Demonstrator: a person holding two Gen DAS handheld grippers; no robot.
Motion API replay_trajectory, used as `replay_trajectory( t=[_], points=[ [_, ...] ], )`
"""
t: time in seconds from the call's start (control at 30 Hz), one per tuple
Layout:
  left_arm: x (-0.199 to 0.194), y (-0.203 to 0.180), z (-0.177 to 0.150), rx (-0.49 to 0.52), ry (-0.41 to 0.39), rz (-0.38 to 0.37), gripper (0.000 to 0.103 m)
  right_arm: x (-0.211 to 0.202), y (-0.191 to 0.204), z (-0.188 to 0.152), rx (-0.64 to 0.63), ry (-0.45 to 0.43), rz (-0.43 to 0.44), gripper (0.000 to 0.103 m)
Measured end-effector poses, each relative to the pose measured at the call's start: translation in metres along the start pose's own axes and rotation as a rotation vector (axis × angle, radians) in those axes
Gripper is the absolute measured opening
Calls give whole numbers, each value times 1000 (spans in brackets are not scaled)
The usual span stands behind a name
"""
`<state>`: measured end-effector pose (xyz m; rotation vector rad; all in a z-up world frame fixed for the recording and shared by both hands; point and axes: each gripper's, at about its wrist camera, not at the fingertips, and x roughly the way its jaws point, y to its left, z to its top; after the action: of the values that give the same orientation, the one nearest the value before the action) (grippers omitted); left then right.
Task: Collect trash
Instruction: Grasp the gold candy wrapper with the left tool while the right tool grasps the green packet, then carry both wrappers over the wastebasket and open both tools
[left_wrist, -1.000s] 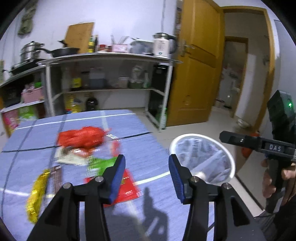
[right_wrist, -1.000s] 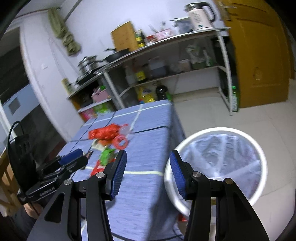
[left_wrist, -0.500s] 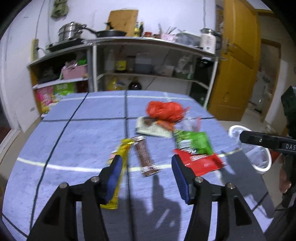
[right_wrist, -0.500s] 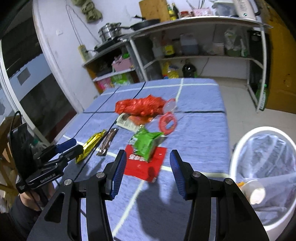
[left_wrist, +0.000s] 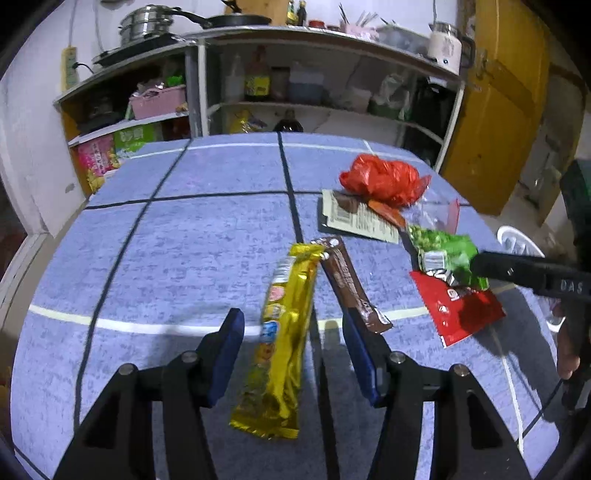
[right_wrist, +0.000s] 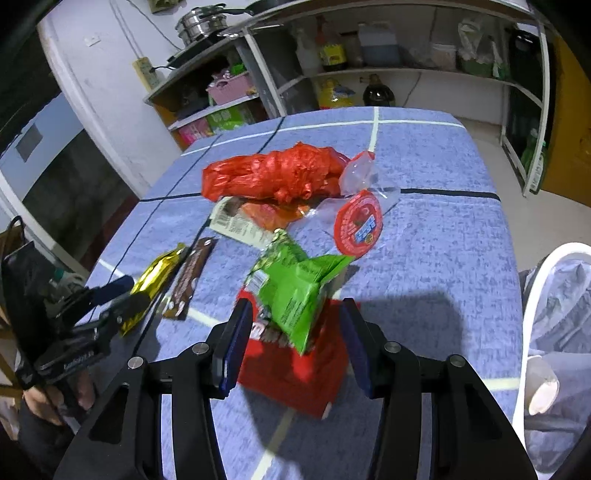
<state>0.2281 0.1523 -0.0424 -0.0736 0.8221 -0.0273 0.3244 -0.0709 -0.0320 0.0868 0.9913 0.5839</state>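
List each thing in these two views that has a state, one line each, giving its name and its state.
left gripper: open, jaws either side of the yellow wrapper
right gripper: open, over the green packet
yellow wrapper: flat on the table
brown wrapper: flat, beside the yellow one
green packet: crumpled, on the red packet
red packet: flat
red bag: crumpled
bin: lined, open
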Motion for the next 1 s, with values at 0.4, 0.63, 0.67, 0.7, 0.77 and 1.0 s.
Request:
replay_trajectory(
  t=[0.4, 0.63, 0.67, 0.7, 0.77, 1.0],
  points=[
    [3, -6, 0, 8, 20, 27, 14, 16, 2, 8, -9, 11, 5, 23],
    [-21, -14, 1, -29, -47, -24, 12, -12, 4, 4, -13, -48, 42, 22],
    [-24, -17, 2, -32, -61, -39, 12, -18, 3, 3, -14, -60, 41, 22],
    [-28, -22, 4, -33, -71, -57, 12, -25, 3, 2, -16, -73, 38, 22],
    [-33, -36, 7, -18, -90, -82, 12, -40, -3, -2, -14, -105, 29, 22],
    [-35, -100, 19, 54, -105, -211, 12, -95, -36, -22, 10, -188, -59, 22]
  ],
)
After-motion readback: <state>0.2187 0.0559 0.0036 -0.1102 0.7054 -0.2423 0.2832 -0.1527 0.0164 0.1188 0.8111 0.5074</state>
